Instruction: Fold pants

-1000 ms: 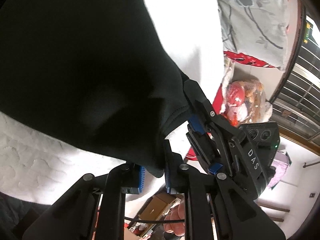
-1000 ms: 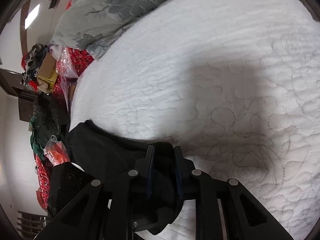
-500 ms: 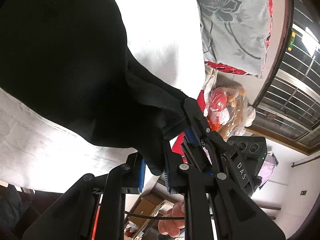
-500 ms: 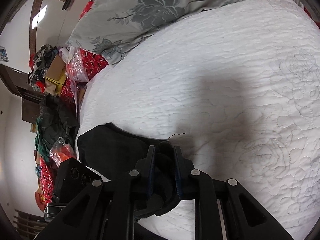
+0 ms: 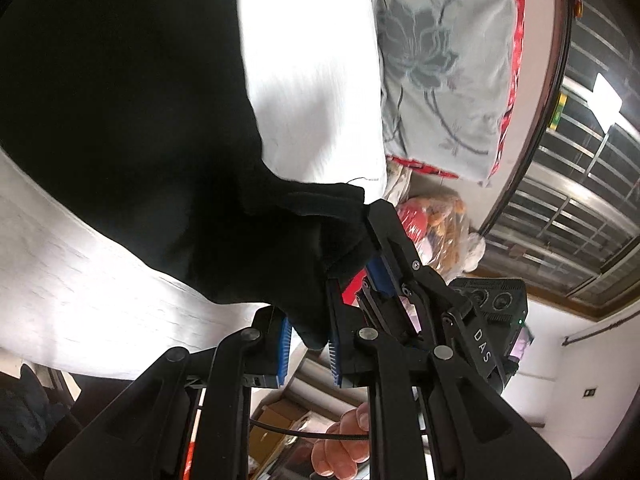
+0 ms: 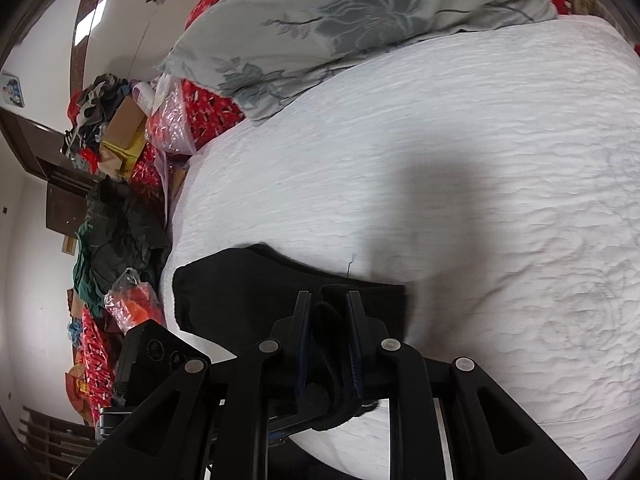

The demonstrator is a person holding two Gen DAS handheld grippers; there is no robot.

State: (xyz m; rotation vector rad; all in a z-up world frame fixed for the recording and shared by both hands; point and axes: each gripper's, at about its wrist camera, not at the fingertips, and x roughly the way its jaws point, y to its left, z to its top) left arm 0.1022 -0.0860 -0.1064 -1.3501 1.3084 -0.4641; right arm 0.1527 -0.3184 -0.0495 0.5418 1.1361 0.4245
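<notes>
The black pants [image 5: 132, 132] hang lifted over the white quilted bed [image 5: 312, 92] and fill the upper left of the left wrist view. My left gripper [image 5: 308, 334] is shut on a bunched edge of the pants, cloth squeezed between its blue pads. The right gripper [image 5: 376, 256] shows beside it in that view, clamped on the same edge. In the right wrist view my right gripper [image 6: 329, 340] is shut on a thick fold of the black pants [image 6: 248, 292], which spread left above the bed [image 6: 460, 200]. The left gripper's camera body [image 6: 156, 354] sits at lower left.
A grey floral pillow [image 6: 360, 20] lies at the head of the bed. Red plastic bags, boxes and piled clothes [image 6: 116, 152] crowd the floor beside the bed. A barred window [image 5: 580, 184] is on the right. A person's fingers [image 5: 340, 448] show below the left gripper.
Both grippers rose and moved together along the bed, carrying the pants edge. More of the pillow and the bedside clutter has come into view. Both grips stayed shut.
</notes>
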